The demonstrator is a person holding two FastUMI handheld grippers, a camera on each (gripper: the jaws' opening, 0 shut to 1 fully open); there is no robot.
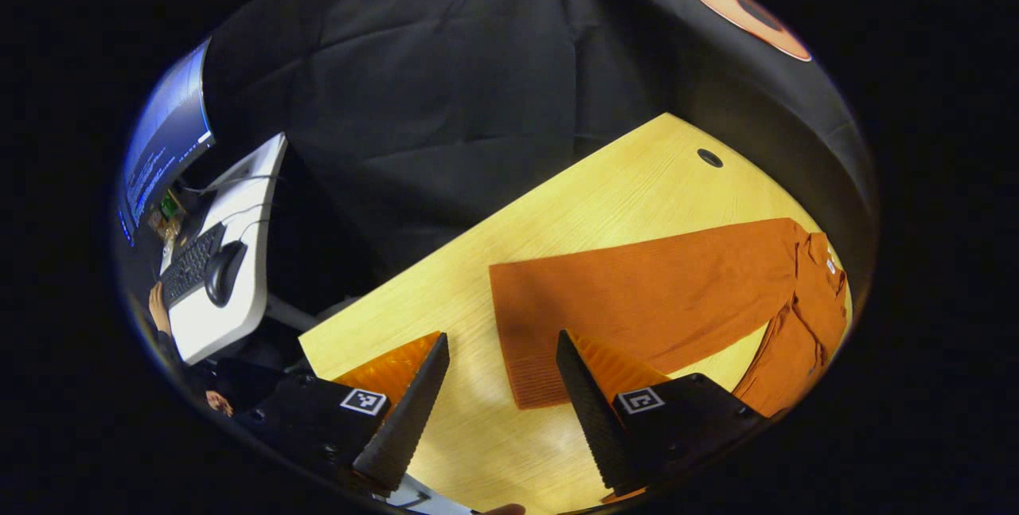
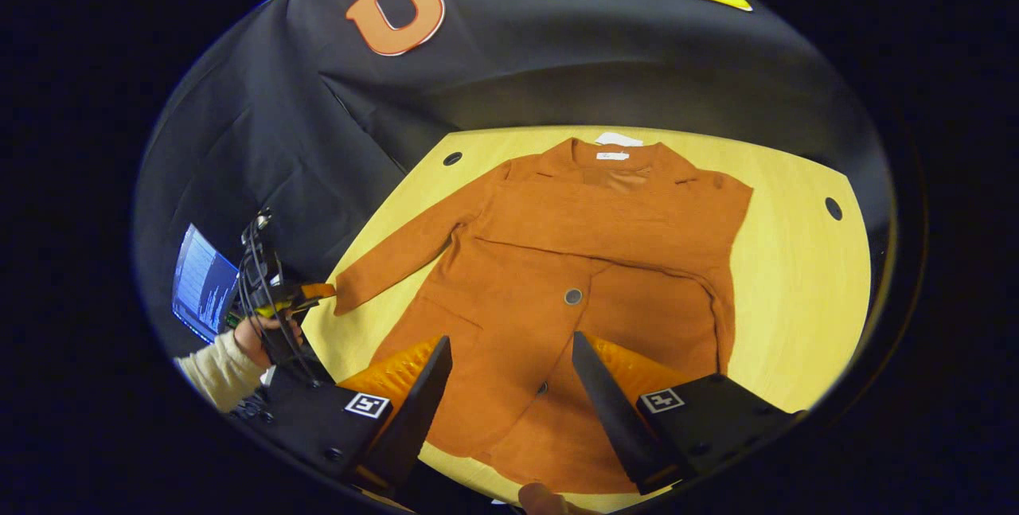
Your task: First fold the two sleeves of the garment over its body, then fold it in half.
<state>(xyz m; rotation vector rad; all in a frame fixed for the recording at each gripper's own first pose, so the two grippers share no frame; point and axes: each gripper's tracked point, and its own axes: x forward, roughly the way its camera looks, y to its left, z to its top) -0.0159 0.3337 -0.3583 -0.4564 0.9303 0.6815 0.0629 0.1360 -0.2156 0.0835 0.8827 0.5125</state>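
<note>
Your left gripper (image 1: 501, 340): jaws wide apart, empty, hovering above the outstretched sleeve (image 1: 637, 292). Your right gripper (image 2: 509, 344): spread, empty, over the hem. Garment (image 2: 557, 260): flat on the table (image 2: 796, 276), collar far, right sleeve folded across.

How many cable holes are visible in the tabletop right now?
2 in the right gripper view: one hole at the far left corner, near the garment's outstretched sleeve, and another hole by the right edge. The garment may hide more.

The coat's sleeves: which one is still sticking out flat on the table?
The sleeve nearest the left gripper lies stretched out over the table; the other sleeve is folded across the coat's body.
</note>
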